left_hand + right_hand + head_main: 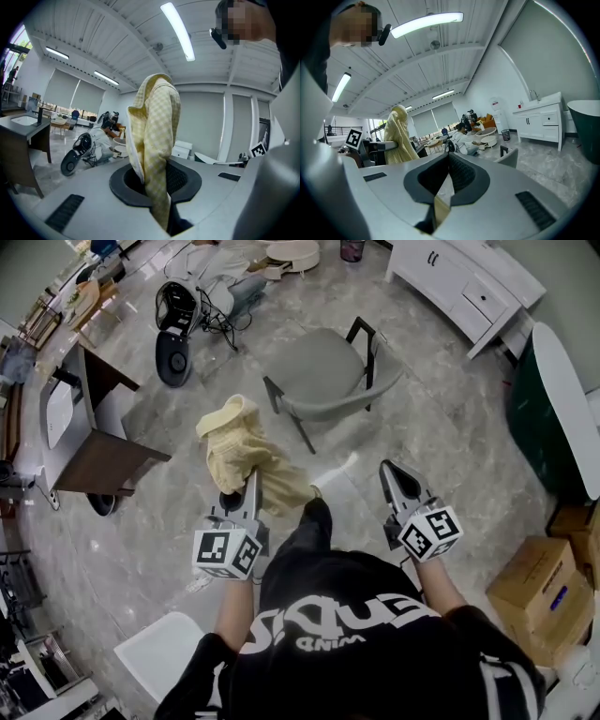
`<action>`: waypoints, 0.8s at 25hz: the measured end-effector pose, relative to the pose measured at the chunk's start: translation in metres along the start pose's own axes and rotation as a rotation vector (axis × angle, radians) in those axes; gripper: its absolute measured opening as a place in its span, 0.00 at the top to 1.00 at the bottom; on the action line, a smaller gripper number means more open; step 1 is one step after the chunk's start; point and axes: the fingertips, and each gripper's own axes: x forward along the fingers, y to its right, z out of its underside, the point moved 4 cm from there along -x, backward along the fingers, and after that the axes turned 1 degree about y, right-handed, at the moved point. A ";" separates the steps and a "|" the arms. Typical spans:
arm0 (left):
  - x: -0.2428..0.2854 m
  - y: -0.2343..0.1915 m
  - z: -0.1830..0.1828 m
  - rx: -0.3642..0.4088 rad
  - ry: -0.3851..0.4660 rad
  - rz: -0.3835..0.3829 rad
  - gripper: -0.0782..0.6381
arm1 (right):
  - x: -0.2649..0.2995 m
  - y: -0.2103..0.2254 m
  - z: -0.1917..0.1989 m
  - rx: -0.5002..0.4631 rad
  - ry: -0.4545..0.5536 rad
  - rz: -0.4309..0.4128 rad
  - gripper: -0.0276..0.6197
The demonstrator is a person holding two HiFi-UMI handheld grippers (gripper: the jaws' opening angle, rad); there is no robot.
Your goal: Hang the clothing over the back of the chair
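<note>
**Gripping the clothing [239, 442] near the chair [323, 371]**

The left tool [251, 486] is clamping the yellow checked clothing, bunched up just short of the grey chair's seat. The right tool [389, 470] is holding its jaws together, empty.

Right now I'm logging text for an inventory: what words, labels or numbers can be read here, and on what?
Nothing reads cleanly.
Black shirt: large white lettering, upside down and warped, unreadable.
Cardboard box: blue label, too small.
Marker cubes: coded squares, no words.
</note>
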 end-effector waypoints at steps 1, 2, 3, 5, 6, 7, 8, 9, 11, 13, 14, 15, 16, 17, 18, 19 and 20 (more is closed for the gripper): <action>0.010 -0.005 -0.004 -0.002 -0.001 0.002 0.82 | 0.009 0.003 -0.005 -0.001 -0.001 0.002 0.94; 0.019 -0.011 -0.007 -0.004 -0.001 0.006 0.82 | 0.018 0.006 -0.010 -0.004 -0.001 0.004 0.94; 0.028 -0.016 -0.011 -0.003 -0.002 0.011 0.82 | 0.027 0.008 -0.014 -0.008 0.000 0.006 0.94; 0.046 -0.026 -0.017 -0.001 -0.006 0.023 0.82 | 0.044 0.014 -0.023 -0.013 0.003 0.014 0.94; 0.054 -0.031 -0.019 0.000 -0.008 0.030 0.82 | 0.052 0.017 -0.027 -0.015 0.004 0.020 0.94; 0.062 -0.035 -0.022 -0.001 -0.010 0.037 0.82 | 0.060 0.019 -0.031 -0.017 0.004 0.027 0.94; 0.071 -0.040 -0.024 -0.002 -0.013 0.044 0.82 | 0.068 0.022 -0.035 -0.019 0.004 0.033 0.94; 0.078 -0.044 -0.027 -0.002 -0.015 0.050 0.82 | 0.075 0.024 -0.039 -0.020 0.006 0.039 0.94; 0.093 -0.051 -0.031 0.000 -0.021 0.065 0.82 | 0.087 0.030 -0.045 -0.018 0.011 0.052 0.94; 0.106 -0.056 -0.035 0.002 -0.025 0.080 0.82 | 0.098 0.034 -0.050 -0.015 0.017 0.063 0.94; 0.111 -0.059 -0.038 0.004 -0.025 0.087 0.82 | 0.104 0.036 -0.053 -0.016 0.020 0.065 0.94; 0.116 -0.062 -0.040 0.005 -0.023 0.092 0.82 | 0.110 0.036 -0.055 -0.020 0.022 0.064 0.94; 0.120 -0.065 -0.043 0.004 -0.022 0.096 0.82 | 0.115 0.036 -0.057 -0.023 0.024 0.062 0.94; 0.123 -0.067 -0.044 0.003 -0.021 0.098 0.82 | 0.120 0.036 -0.059 -0.025 0.025 0.061 0.94; 0.126 -0.069 -0.045 0.001 -0.021 0.100 0.82 | 0.123 0.037 -0.061 -0.024 0.026 0.060 0.94; 0.128 -0.070 -0.046 0.000 -0.021 0.100 0.82 | 0.126 0.037 -0.063 -0.025 0.028 0.060 0.94; 0.130 -0.070 -0.046 0.000 -0.021 0.100 0.82 | 0.128 0.038 -0.065 -0.028 0.030 0.059 0.94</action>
